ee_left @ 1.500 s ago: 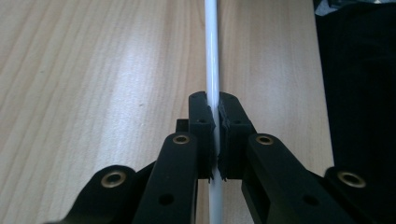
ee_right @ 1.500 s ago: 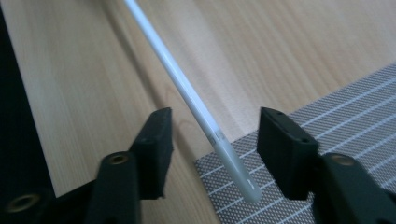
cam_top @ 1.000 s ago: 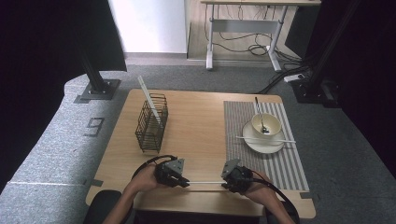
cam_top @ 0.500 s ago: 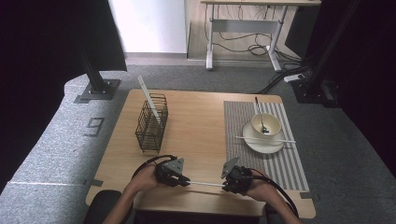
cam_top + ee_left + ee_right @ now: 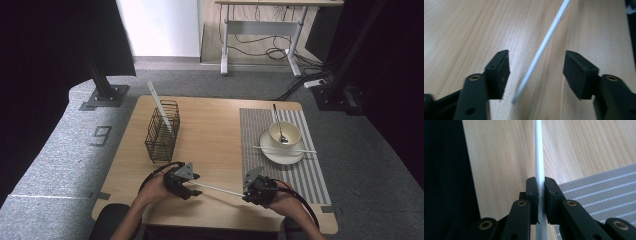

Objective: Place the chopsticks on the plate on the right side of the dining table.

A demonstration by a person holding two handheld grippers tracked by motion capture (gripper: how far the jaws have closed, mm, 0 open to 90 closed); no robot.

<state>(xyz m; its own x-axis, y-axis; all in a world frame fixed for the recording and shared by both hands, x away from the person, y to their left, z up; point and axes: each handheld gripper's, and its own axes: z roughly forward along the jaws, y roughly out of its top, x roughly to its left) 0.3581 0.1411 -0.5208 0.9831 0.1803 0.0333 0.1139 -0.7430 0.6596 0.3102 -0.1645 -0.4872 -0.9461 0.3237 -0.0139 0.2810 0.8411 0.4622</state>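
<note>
A thin white chopstick (image 5: 216, 189) lies level just above the wooden table (image 5: 210, 130) near its front edge, between my two grippers. My right gripper (image 5: 541, 182) is shut on the chopstick (image 5: 539, 150), which runs straight out past both pads. My left gripper (image 5: 536, 56) has just been opening. Its jaws now stand apart on either side of the chopstick's (image 5: 541, 50) free end, and neither pad touches it. In the high view the left gripper (image 5: 196, 188) is at the stick's left end and the right gripper (image 5: 246, 192) at its right end.
A black wire basket (image 5: 162, 131) with another white chopstick (image 5: 159, 106) leaning in it stands at the left. On the striped placemat (image 5: 312, 172) at the right sit a plate (image 5: 270, 152), a bowl (image 5: 287, 131) with a spoon (image 5: 276, 117), and a further chopstick (image 5: 300, 149).
The left gripper's jaws have opened off the chopstick's end. The right gripper stays shut on the stick. Both hands stay near the table's front edge.
</note>
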